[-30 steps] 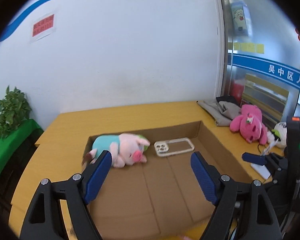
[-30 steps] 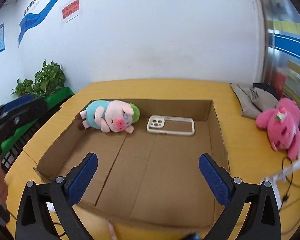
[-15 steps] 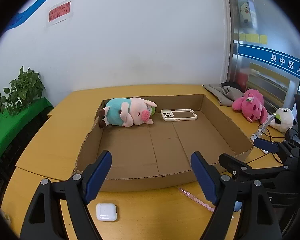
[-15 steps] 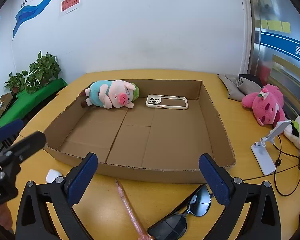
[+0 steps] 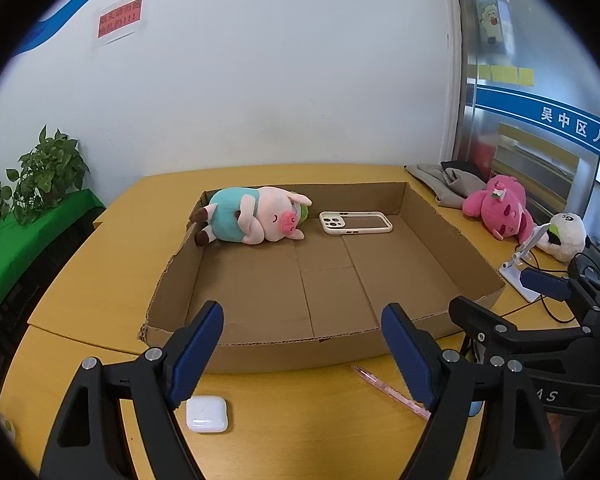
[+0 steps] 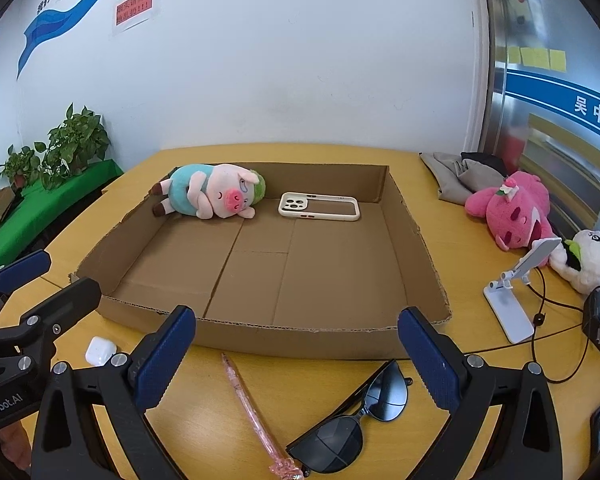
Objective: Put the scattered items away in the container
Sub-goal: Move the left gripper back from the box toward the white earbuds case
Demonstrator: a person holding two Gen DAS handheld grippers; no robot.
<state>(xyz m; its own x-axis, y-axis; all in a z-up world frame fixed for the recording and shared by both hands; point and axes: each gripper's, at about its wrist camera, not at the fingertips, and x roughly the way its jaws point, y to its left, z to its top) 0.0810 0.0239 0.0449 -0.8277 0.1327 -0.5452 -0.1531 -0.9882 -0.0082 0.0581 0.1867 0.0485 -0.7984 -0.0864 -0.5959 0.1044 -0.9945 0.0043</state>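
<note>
The shallow cardboard box [image 6: 416, 240] lies on the yellow table [image 6: 452, 208], holding a pig plush [image 6: 210, 192] in its far left corner and a cream phone case [image 6: 319, 207] just right of it. Before the box's near wall lie a white earbud case [image 5: 207, 414], a pink pen [image 6: 252, 404] and black sunglasses [image 6: 356, 420]. The left gripper [image 5: 302, 352] and the right gripper [image 6: 296, 356] both hover before that wall, jaws wide apart and holding nothing. "enRobot.AI" reads on the left gripper's body.

both wrist views face the cardboard box [image 5: 452, 236] from its near edge, side by side
</note>
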